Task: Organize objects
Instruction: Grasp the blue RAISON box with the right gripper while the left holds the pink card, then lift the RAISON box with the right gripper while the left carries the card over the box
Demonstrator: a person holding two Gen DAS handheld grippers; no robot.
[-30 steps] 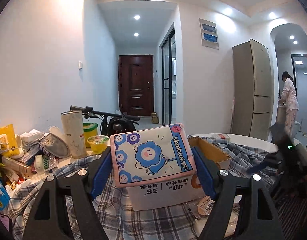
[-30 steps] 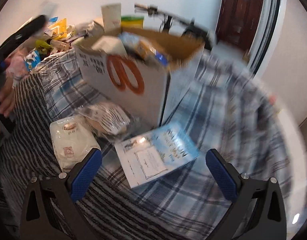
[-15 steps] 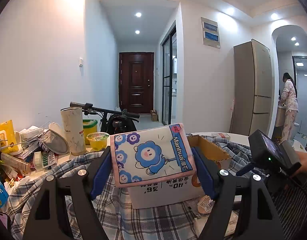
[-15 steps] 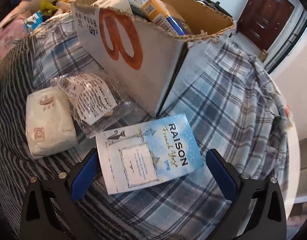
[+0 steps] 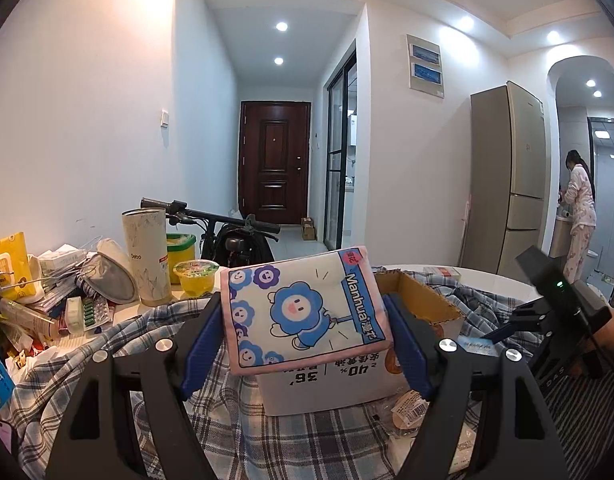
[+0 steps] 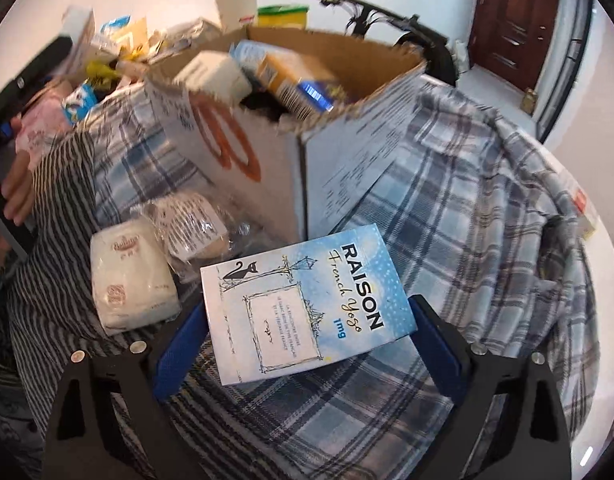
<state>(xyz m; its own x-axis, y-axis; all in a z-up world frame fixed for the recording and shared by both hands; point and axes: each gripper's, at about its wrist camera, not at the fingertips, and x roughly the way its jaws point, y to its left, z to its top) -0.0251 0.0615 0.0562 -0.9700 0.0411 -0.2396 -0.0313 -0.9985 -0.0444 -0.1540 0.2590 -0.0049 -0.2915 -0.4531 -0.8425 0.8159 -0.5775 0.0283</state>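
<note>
Right tool (image 6: 307, 344) now closes on blue RAISON pack (image 6: 307, 304), grasp forming; left tool (image 5: 303, 340) pinches Manhua tissue pack (image 5: 303, 308); cardboard box (image 6: 307, 128) next.

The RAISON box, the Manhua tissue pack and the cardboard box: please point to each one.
RAISON box (image 6: 307, 304): right wrist view, middle of its blue front.
Manhua tissue pack (image 5: 303, 308): left wrist view, on the blue flower.
cardboard box (image 6: 235, 148): right wrist view, white printed side wall.

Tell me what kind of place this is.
Most likely a lived-in apartment: a fridge by the wall, a hallway to a wooden front door, and a table heaped with household clutter around a cardboard box.
</note>
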